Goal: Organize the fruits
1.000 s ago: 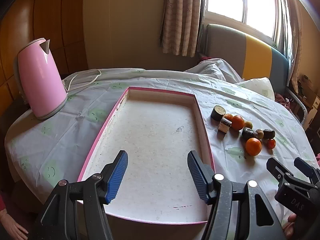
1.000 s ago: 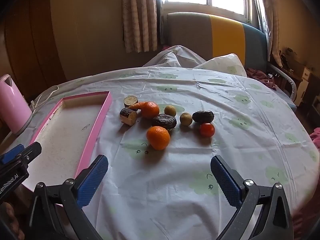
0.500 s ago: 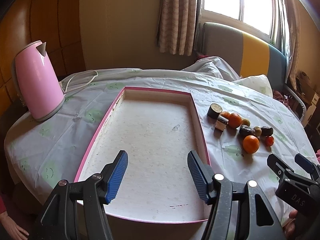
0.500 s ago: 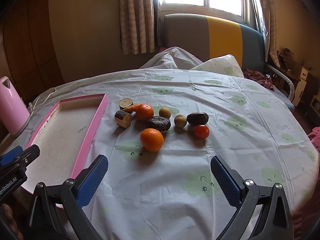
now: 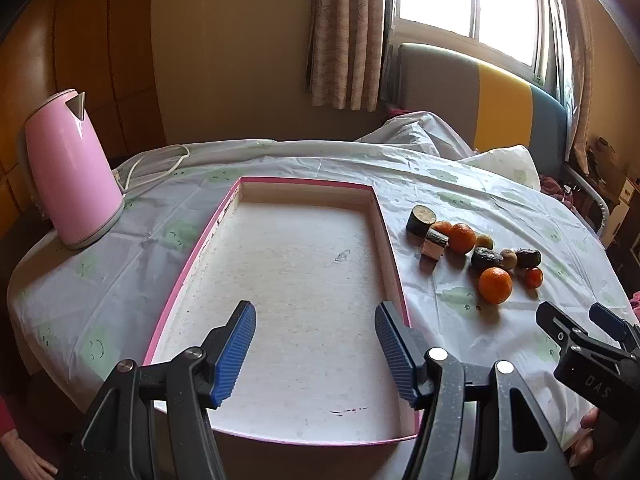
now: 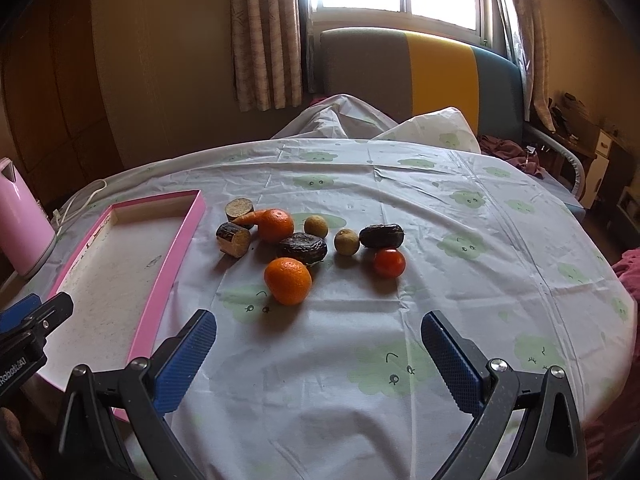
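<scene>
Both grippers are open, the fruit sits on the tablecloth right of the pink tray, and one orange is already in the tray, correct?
Not quite: the pink tray holds no fruit. Both oranges lie on the tablecloth with the rest, as both wrist views show. The left gripper and right gripper are open.

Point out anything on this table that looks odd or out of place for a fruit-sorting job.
Nothing is spilled or damaged. The oddities: a small carrot and two cut log-like chunks lie mixed with the fruits, and the pink tray holds nothing, though its floor looks stained and speckled.
</scene>
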Motion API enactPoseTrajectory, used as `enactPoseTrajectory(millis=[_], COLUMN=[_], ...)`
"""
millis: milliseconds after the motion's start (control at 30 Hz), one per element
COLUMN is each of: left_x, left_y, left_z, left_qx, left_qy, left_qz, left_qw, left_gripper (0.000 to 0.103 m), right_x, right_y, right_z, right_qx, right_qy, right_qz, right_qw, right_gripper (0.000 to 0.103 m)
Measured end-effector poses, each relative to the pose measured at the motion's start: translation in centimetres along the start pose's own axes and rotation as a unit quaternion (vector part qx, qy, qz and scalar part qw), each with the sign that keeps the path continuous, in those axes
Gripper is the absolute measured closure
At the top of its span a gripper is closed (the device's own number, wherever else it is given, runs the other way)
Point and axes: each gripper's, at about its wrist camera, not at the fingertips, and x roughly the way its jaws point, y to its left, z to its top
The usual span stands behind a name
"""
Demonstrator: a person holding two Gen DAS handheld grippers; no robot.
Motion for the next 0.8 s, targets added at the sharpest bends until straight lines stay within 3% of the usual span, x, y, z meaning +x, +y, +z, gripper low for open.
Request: enactPoseTrajectory(millis=[367,467,567,633,800], left_x=[0.3,0.4,0.5,0.6,1.9], left_y=[-1.2,-1.8,-2.8,-3.6,-5.9], left_z=[-0.1,-0.2,0.0,0.0,-0.1], left_qx=[0.019,0.03,0.045,0.054,0.081], left_qy=[0.009,0.016,0.031,0.044,0.072], left_qz=[-0.02,-0.052,-0.115,-0.131,-0.158], left_qw=[0.9996,0.998,0.9919,0.9889,0.9814], left_gripper=[0.04,0.04,0.036,0.036,0.038], right_x=[0.6,0.9,1.5,1.8,2.7], right_y=[-2.2,-3.0,-4.4,-5.5,-7.3], right_z=[0.0,0.0,0.1,0.1,0.0], right_qx=[0.019,0.023,0.037,0.054,0.069], right_qy=[0.003,0.006,0.012,0.018,0.037], right_qz=[-0.007,-0.013,-0.011,-0.015,-0.011], right_qw=[1.0,1.0,0.999,0.998,0.997], right_gripper=[0.0,0.0,0.0,0.006,0.042])
